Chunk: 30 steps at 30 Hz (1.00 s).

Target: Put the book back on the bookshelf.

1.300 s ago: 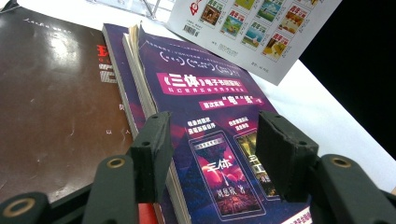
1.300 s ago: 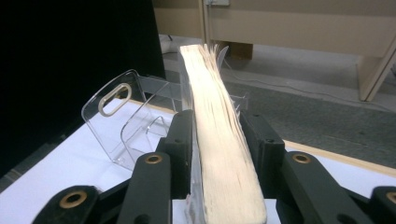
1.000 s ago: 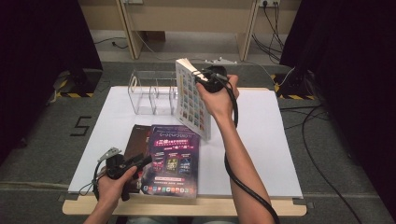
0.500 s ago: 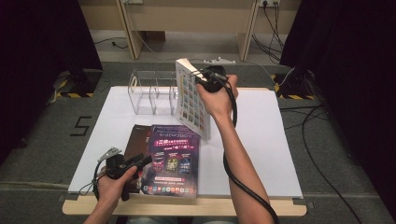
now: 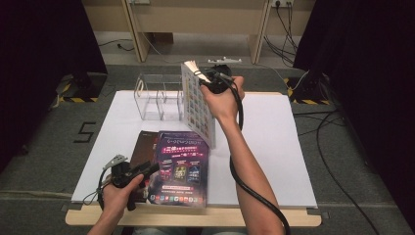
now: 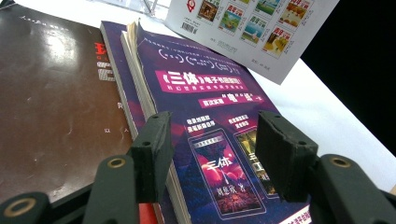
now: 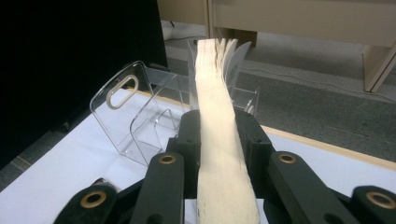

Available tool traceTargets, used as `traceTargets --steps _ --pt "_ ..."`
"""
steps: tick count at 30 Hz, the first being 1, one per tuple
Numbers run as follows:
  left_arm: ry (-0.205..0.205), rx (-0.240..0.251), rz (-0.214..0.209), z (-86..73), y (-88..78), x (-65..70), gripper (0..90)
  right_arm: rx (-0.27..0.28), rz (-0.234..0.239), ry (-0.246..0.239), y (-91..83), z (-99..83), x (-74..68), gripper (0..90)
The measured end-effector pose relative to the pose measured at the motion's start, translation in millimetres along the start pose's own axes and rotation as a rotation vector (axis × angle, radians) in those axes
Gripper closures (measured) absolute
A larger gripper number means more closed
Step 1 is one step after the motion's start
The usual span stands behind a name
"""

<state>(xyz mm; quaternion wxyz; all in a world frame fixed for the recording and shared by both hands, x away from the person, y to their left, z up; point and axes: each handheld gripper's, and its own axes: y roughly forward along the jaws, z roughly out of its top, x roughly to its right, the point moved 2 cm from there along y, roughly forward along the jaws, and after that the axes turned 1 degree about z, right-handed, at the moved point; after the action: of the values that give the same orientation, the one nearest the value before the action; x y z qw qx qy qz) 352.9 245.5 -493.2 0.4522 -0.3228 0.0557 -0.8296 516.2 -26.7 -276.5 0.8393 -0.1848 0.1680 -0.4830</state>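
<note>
The right tongs [image 5: 201, 77] are clamping the page edge of a white-backed magazine [image 5: 198, 105], their jaws having just been closing on it, holding it upright just beside the clear acrylic rack [image 5: 156, 95] on the white tabletop [image 5: 274, 142]. The left tongs [image 6: 212, 140] are standing apart, straddling the purple book [image 6: 205, 107] lying beside a brown book [image 6: 51, 93].

Purple book [image 6: 205, 140], between the left gripper's [image 6: 210, 154] jaws: cover reads "三体", "电子书"; smaller lines illegible. Floor [image 5: 58, 142] to the left of that gripper: marking "5" [image 5: 85, 132]. White book's [image 6: 252, 28] back-cover print too small to read.
</note>
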Motion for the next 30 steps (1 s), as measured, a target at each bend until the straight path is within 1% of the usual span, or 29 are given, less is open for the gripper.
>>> traceTargets --steps 3,12,16,18,22,30 --pt "-0.001 0.000 -0.001 0.2 -0.5 -0.3 45.2 0.013 0.000 0.020 1.2 1.3 -0.8 74.4" --pt "-0.002 0.008 -0.001 1.7 -2.3 -1.1 45.2 0.060 -0.011 0.056 6.5 7.7 -6.3 74.5" --pt "-0.006 0.012 -0.001 2.7 -3.4 -1.4 45.3 0.082 -0.036 0.047 10.9 13.1 -13.4 74.5" --pt "-0.009 0.016 -0.001 2.7 -3.7 -2.1 45.3 0.098 -0.045 0.051 13.6 15.7 -15.6 74.5" --pt "-0.011 0.014 -0.002 2.4 -4.2 -3.3 45.3 0.118 -0.061 0.074 17.7 19.3 -16.2 74.5" --pt "-0.009 0.017 -0.001 3.0 -4.7 -3.2 45.3 0.138 -0.077 0.076 27.0 20.8 -19.0 74.5"
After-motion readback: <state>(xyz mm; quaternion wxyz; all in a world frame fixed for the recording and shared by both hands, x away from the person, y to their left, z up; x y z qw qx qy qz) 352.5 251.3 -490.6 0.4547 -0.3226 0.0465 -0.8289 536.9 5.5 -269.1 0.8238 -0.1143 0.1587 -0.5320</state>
